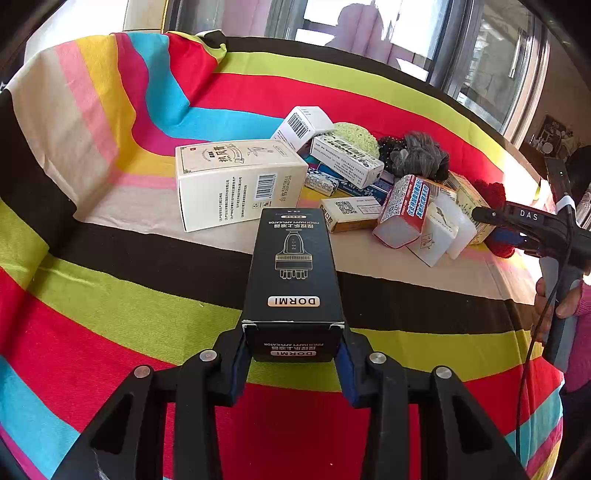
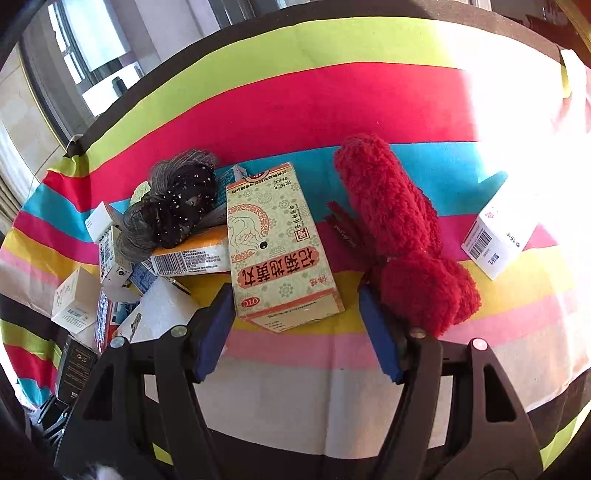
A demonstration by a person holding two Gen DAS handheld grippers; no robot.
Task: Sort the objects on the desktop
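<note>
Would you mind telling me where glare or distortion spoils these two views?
Right wrist view: sunlight washes out the striped cloth at upper right, bleaching the top of the white box there; the red fuzzy cloth stays readable. Left wrist view: evenly lit, the black box in the left gripper is sharp; the windows blow out. Both views bend the stripes into curves.

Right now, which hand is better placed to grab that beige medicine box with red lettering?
Right: the right gripper is open, straddling the beige medicine box. The left gripper already holds a black rectangular carton.
</note>
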